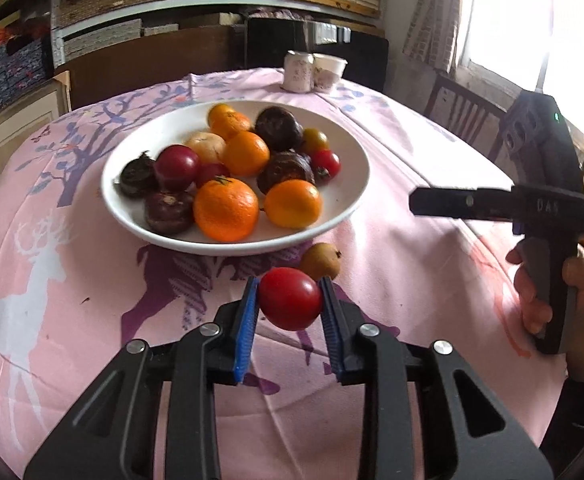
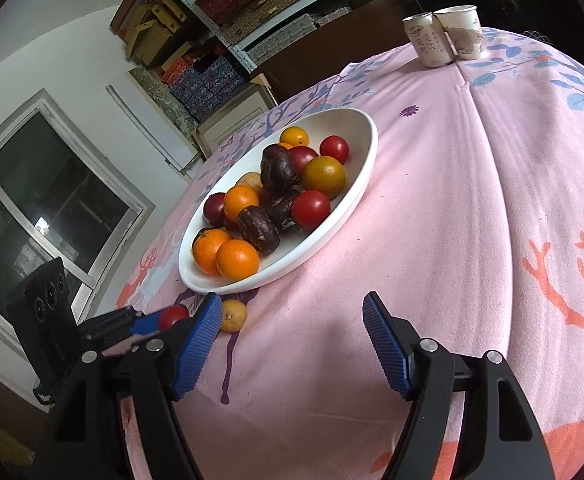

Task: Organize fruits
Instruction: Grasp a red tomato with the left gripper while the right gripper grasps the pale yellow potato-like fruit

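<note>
My left gripper [image 1: 290,292] is shut on a red tomato [image 1: 290,298], held just in front of the white bowl [image 1: 348,196]. The bowl holds several oranges, tomatoes and dark purple fruits. A small yellow-brown fruit [image 1: 320,261] lies on the cloth by the bowl's near rim; it also shows in the right wrist view [image 2: 232,315]. My right gripper [image 2: 292,320] is open and empty above the cloth, right of the bowl [image 2: 356,196]. The held tomato [image 2: 173,317] and the left gripper [image 2: 159,322] show at lower left there.
A pink patterned tablecloth [image 1: 412,280] covers the table. A can [image 2: 426,42] and a paper cup [image 2: 462,32] stand at the far edge. A wooden chair [image 1: 464,114] is beyond the table's right side. Shelves with boxes fill the back wall.
</note>
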### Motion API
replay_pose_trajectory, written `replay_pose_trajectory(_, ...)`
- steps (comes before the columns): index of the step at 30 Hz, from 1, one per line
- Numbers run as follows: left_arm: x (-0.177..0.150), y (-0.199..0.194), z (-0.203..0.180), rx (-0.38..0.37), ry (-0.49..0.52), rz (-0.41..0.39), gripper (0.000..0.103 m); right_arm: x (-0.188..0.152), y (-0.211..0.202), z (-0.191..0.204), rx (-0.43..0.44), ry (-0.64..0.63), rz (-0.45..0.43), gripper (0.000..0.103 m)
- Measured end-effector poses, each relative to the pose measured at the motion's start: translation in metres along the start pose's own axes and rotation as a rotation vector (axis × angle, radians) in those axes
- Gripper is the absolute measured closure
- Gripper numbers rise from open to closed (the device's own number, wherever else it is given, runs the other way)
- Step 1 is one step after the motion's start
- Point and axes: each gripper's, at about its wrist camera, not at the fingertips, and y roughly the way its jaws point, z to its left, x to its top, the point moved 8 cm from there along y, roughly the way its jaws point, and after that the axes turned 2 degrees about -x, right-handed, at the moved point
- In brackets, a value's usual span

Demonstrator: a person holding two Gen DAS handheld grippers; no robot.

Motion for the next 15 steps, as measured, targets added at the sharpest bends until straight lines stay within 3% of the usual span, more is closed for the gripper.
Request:
replay_pose_trajectory(6, 0.000, -0.013, 0.039, 0.066, -0.138, -0.047, 0.074, -0.016, 0.022, 0.051, -0.046, -0.213, 0.080, 0.030)
replay_pose_trajectory(12, -0.002, -0.010, 0.040, 0.076, -0.122, -0.022, 0.074, -0.025, 0.061, 0.076, -0.170, -0.289, 0.161, 0.030)
replay_pose_trajectory(14, -0.002, -0.010, 0.042, 0.069, -0.135, -0.022, 0.074, -0.024, 0.066, 0.079, -0.183, -0.301, 0.164, 0.035)
replay_pose_trajectory(15, -0.003, -0.009, 0.043, 0.066, -0.142, -0.020, 0.074, -0.025, 0.067, 0.080, -0.195, -0.312, 0.166, 0.042)
